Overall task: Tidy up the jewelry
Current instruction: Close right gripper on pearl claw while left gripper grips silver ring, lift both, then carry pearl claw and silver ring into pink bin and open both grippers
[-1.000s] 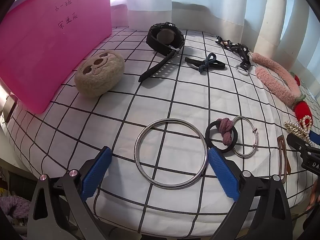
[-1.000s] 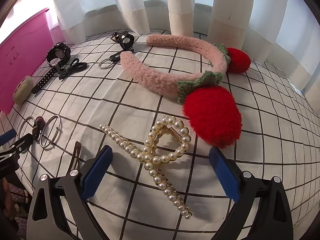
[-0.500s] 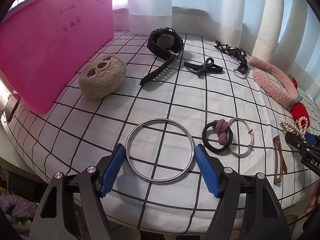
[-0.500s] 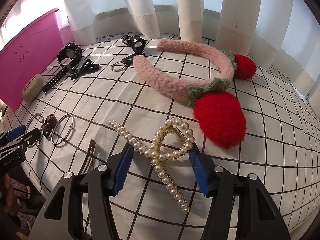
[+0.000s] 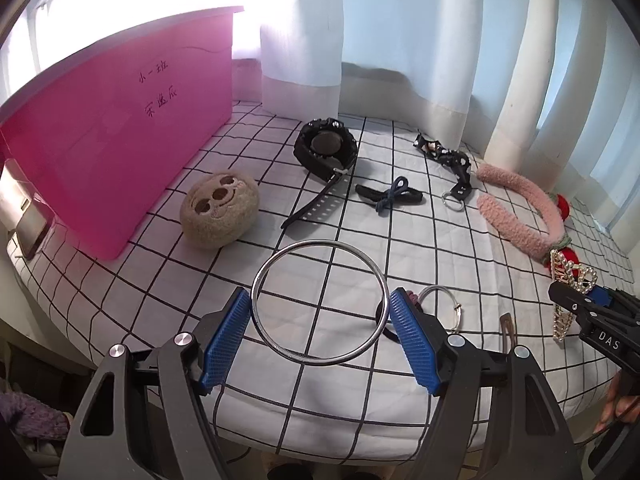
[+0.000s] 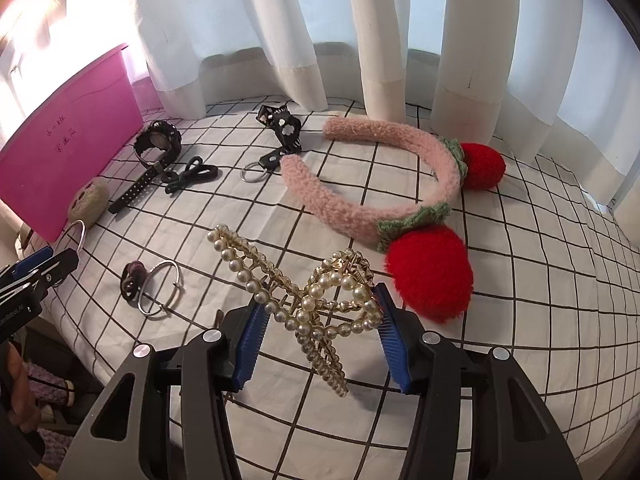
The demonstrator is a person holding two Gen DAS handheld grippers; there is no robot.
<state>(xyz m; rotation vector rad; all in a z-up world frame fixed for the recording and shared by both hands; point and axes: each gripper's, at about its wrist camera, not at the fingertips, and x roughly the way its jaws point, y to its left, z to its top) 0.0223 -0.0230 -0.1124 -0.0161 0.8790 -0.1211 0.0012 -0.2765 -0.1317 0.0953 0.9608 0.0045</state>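
My left gripper (image 5: pixel 320 336) is shut on a large silver ring (image 5: pixel 276 264) and holds it lifted above the checked cloth. My right gripper (image 6: pixel 316 340) is shut on a pearl hair claw (image 6: pixel 308 292) and holds it raised off the cloth; the claw also shows in the left wrist view (image 5: pixel 570 276). A pink storage box (image 5: pixel 116 148) stands at the left. On the cloth lie a black watch (image 5: pixel 326 148), a dark bow hair tie (image 5: pixel 390 196), a small silver bangle (image 6: pixel 160 288) and a hair tie with a purple knot (image 6: pixel 132 276).
A plush round face pouch (image 5: pixel 218 210) lies by the box. A fluffy pink headband with red pompoms (image 6: pixel 400 196) and a black key strap (image 6: pixel 280 136) lie toward the back. A brown hair clip (image 5: pixel 508 326) lies near the front edge. White curtains hang behind.
Both grippers closed: the left on the large silver ring, the right on the pearl claw. Both items have been lifted off the cloth.
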